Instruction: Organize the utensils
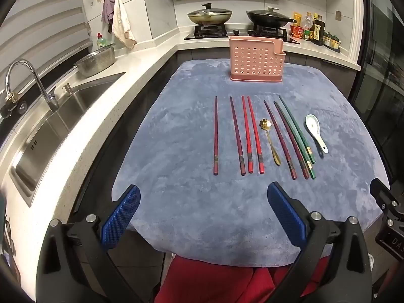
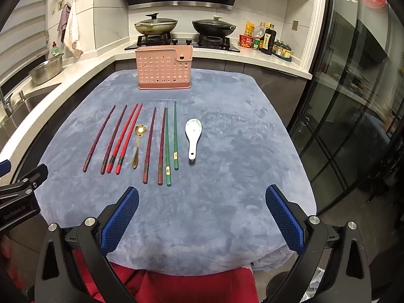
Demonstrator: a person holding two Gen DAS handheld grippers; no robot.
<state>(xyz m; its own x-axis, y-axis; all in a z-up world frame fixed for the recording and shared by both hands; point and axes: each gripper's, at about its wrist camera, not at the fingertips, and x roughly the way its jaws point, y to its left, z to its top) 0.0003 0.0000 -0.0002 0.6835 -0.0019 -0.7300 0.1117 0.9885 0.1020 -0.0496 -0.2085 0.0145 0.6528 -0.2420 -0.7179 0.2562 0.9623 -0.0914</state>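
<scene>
Chopsticks (image 1: 252,136) lie in a row at frame centre on the cloth-covered counter (image 1: 176,202), pink holder (image 1: 255,59) above them. Thin, stiff, light, probably slick; pinch mid-shaft. White spoon (image 2: 192,136) looks fragile. Left claw (image 1: 203,216) and right claw (image 2: 202,216) both gape, empty.

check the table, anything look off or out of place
Nothing spilled or damaged. The only oddity: the gold spoon lies among the chopsticks, apart from the white spoon. The pink holder stands upright at the cloth's far end.
</scene>
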